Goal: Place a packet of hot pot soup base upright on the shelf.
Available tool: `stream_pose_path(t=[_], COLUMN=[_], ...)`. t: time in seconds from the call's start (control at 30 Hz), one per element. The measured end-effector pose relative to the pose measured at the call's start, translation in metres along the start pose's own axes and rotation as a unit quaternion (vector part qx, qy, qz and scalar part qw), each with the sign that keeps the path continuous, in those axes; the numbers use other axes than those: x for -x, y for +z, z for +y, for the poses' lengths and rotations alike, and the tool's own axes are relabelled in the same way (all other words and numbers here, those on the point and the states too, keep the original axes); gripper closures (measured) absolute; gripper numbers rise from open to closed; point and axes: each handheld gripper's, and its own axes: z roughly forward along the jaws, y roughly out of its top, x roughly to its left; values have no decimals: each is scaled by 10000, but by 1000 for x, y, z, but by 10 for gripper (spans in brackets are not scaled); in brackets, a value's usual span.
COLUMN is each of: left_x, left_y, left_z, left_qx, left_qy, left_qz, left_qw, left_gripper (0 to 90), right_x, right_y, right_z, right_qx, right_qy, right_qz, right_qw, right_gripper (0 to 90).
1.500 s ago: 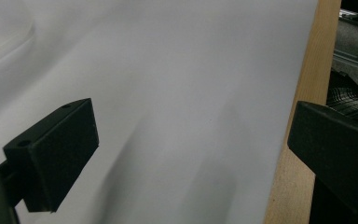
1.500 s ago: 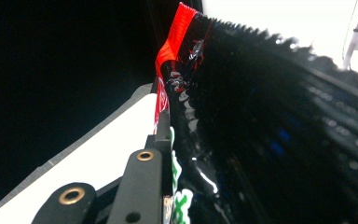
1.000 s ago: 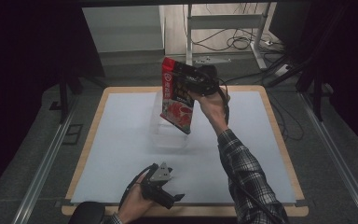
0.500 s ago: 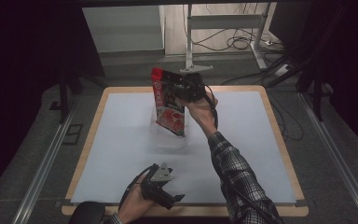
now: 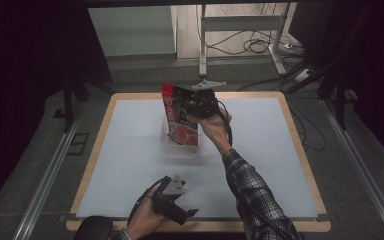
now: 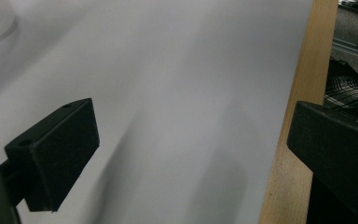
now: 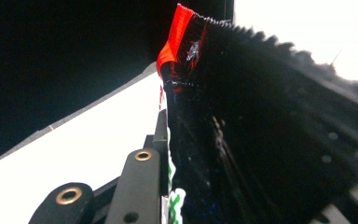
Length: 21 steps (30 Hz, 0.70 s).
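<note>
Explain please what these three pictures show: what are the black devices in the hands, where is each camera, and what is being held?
A person sits at a table with a pale mat and holds a hand-operated gripper in each hand. The high view looks down from above the person's side. The other two cameras ride on the grippers and look along their black fingers.

The right gripper is shut on the top of a red and black snack pouch, held upright over a clear plastic container on the mat. In the right gripper view, the pouch is clamped close to the lens.

The left gripper rests near the table's front edge, open, with nothing between its fingers.
</note>
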Motion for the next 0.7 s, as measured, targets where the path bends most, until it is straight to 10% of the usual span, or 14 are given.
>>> stream_pose_path(t=[0.7], left_x=[3], left_y=[4], left_z=[1], left_qx=[-44], left_qy=[5], left_qz=[-7], left_qw=[10000], left_gripper=[21], right_x=[14], right_y=[-23], right_z=[-38], right_qx=[8], right_qy=[318], right_qz=[155], right_qw=[9994], right_gripper=[678])
